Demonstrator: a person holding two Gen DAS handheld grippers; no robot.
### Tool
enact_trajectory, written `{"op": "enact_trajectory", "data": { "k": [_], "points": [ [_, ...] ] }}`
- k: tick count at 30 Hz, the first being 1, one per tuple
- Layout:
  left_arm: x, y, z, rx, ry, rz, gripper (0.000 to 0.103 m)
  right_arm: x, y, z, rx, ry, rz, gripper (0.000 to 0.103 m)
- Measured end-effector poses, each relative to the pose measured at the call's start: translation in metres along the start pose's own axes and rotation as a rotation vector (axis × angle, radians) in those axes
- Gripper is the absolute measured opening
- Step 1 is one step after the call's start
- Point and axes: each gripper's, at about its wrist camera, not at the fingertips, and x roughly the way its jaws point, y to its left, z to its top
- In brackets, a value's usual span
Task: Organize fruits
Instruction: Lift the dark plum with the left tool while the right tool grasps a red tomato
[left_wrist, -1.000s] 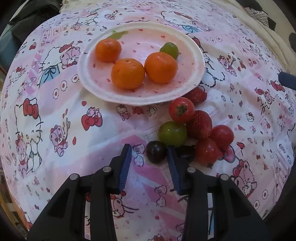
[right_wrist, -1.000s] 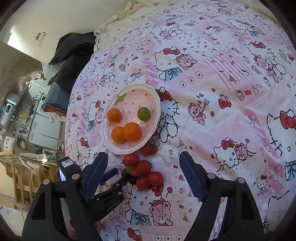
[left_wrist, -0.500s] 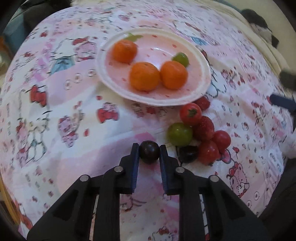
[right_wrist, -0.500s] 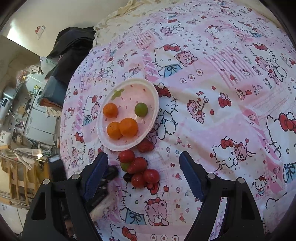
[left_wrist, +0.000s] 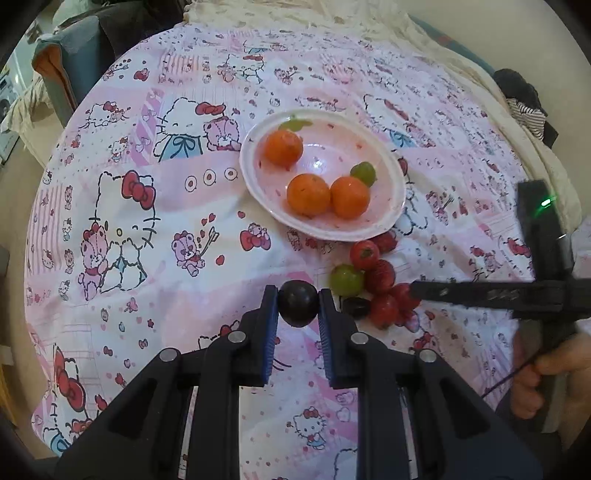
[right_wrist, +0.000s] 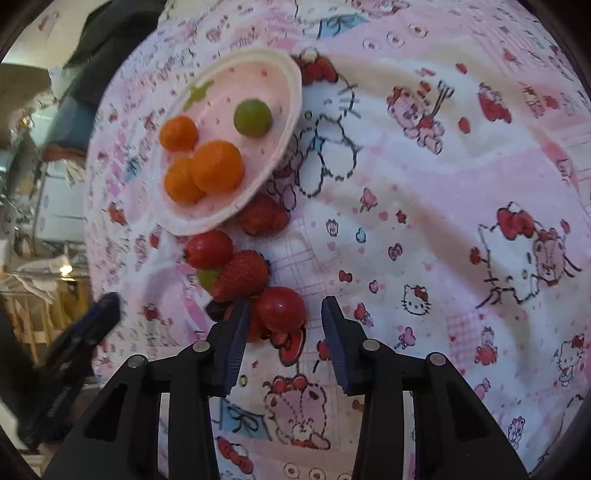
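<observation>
A small, round, dark purple grape (left_wrist: 297, 302) sits pinched between the blue pads of the left gripper (left_wrist: 297, 308), clear of the pink cartoon-print cloth (left_wrist: 147, 206), with the shallow pink-and-white plate (left_wrist: 255, 184) ahead of it. That plate already carries three round oranges (left_wrist: 308, 194) and a green grape (left_wrist: 363, 173). To do this carry well, keep the squeeze light — the skin looks easily bruised — and release low over a bare patch of plate so it cannot roll out.

The right gripper (right_wrist: 282, 325) has just been narrowing its jaws around a glossy red cherry tomato (right_wrist: 281, 308); the pads are not yet pressing it. Its left finger sits tight against a neighbouring red fruit — centre first, or the pile beside the plate will scatter.
</observation>
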Motion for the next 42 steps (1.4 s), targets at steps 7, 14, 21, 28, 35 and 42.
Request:
{"op": "enact_trajectory", "data": {
  "k": [7,14,21,28,35,42],
  "points": [
    [-0.005,0.003,0.002,-0.010,-0.011,-0.013,0.018,0.019,0.004,0.000,-0.023,0.026,-0.002,0.034],
    [-0.008,0.003,0.008,-0.023,-0.033,-0.009,0.018,-0.002,-0.006,-0.004,-0.008,-0.010,0.056,0.007],
    [-0.004,0.002,0.007,-0.027,-0.024,-0.001,0.018,-0.021,-0.020,-0.007,0.035,-0.048,0.097,0.013],
    [-0.005,0.006,0.006,-0.032,-0.027,0.006,0.018,0.004,-0.013,-0.003,0.069,0.035,0.095,0.017],
    [-0.005,0.015,0.009,-0.055,-0.029,0.007,0.018,0.008,-0.009,0.001,0.087,0.035,0.113,0.051],
    [-0.003,0.015,0.012,-0.066,-0.029,-0.003,0.018,0.020,0.001,0.000,0.013,0.030,0.041,0.047]
  ]
}}
